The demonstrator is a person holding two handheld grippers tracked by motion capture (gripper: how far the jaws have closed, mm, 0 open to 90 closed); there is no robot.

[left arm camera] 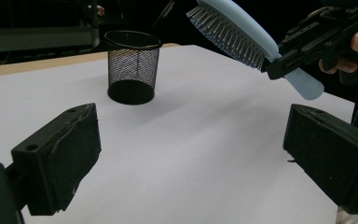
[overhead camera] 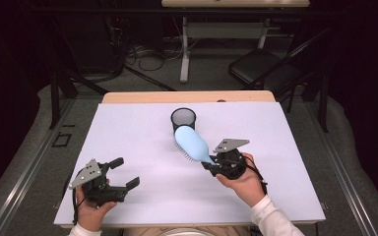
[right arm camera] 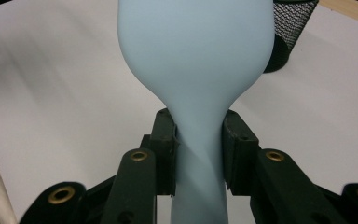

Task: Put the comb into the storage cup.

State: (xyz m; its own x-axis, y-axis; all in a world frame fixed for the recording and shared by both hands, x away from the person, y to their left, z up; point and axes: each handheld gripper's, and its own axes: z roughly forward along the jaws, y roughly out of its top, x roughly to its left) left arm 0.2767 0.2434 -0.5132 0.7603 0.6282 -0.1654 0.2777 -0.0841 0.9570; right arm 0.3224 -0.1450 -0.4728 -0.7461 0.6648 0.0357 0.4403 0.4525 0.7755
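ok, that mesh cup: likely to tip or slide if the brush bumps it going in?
Probably. The cup is open wire mesh, so likely light, and it stands free on the smooth table; a nudge may slide it. It looks taller than wide, so a hit near the rim could tip it. The brush looks rigid and won't cushion contact.

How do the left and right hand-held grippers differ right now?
The right hand-held gripper is shut on the light blue hairbrush by its handle, held off the table near the black mesh cup. The left hand-held gripper stands open with nothing between its jaws, low at the near edge. Both are black and point up the table.
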